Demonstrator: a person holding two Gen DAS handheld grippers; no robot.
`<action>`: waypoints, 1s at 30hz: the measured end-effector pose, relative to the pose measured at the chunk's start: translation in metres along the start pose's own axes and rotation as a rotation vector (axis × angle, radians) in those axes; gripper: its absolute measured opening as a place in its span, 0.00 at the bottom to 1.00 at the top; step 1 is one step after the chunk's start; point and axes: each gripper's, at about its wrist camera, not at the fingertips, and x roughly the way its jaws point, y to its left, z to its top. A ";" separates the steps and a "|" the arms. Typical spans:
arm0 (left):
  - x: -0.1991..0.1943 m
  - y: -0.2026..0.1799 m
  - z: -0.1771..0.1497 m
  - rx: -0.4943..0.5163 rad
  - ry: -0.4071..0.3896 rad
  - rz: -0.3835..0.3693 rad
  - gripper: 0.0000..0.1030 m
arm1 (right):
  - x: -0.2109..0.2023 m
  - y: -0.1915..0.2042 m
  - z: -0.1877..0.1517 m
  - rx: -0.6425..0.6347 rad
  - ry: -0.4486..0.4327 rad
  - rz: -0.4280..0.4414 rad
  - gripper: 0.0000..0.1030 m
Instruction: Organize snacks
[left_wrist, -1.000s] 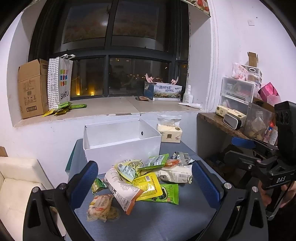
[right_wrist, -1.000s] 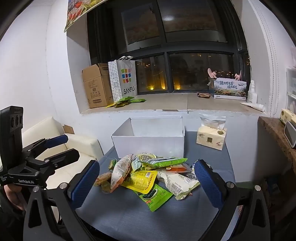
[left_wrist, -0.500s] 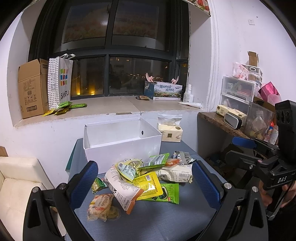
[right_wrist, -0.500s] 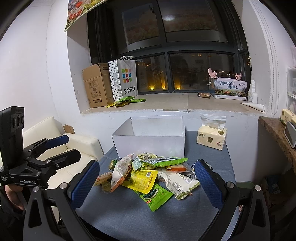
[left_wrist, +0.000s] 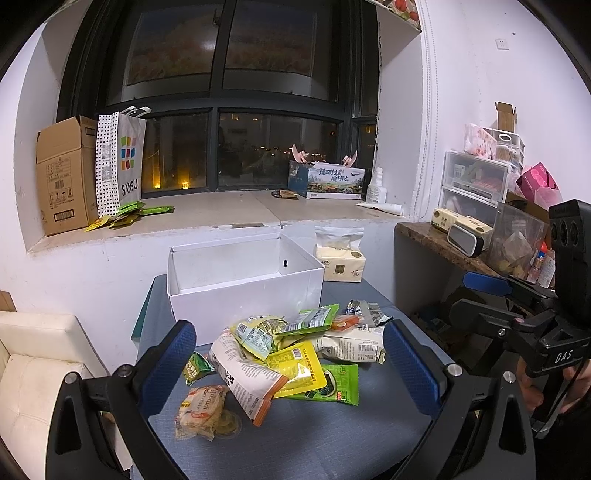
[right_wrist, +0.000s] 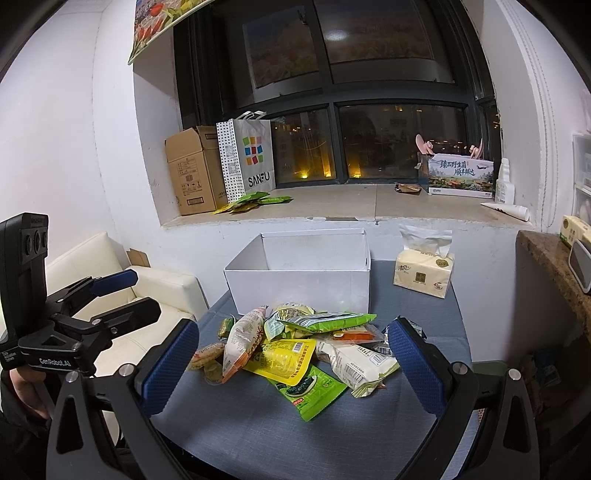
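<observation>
A heap of snack packets (left_wrist: 291, 350) (right_wrist: 295, 343) lies on the blue-grey table (left_wrist: 303, 435): a white-and-orange bag (left_wrist: 247, 380), yellow (left_wrist: 295, 365) and green (left_wrist: 332, 384) pouches, a white pack (left_wrist: 351, 343). Behind the heap stands an open white box (left_wrist: 243, 284) (right_wrist: 299, 280), nothing visible inside. My left gripper (left_wrist: 288, 365) hangs open in front of the heap, holding nothing. My right gripper (right_wrist: 295, 369) is open too, short of the heap. Each gripper shows in the other's view: right gripper (left_wrist: 484, 295), left gripper (right_wrist: 122, 295).
A tissue pack (left_wrist: 340, 262) (right_wrist: 424, 273) sits on the table right of the box. The window ledge (left_wrist: 221, 210) holds a cardboard box (left_wrist: 62, 173), a paper bag (left_wrist: 120, 162) and green packets (left_wrist: 129, 216). A white sofa (right_wrist: 155, 291) is left; a cluttered shelf (left_wrist: 480, 221) is right.
Both views have shifted only slightly; the grippers stay open and the snacks have not moved.
</observation>
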 end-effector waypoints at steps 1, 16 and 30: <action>0.000 0.000 0.000 0.000 0.000 0.000 1.00 | 0.000 -0.001 0.000 0.000 0.001 0.002 1.00; -0.002 0.004 -0.001 0.002 0.004 0.007 1.00 | 0.003 0.001 -0.001 0.001 0.008 0.013 1.00; 0.000 0.004 0.000 0.004 0.010 0.007 1.00 | 0.004 0.000 -0.002 -0.002 0.010 0.011 1.00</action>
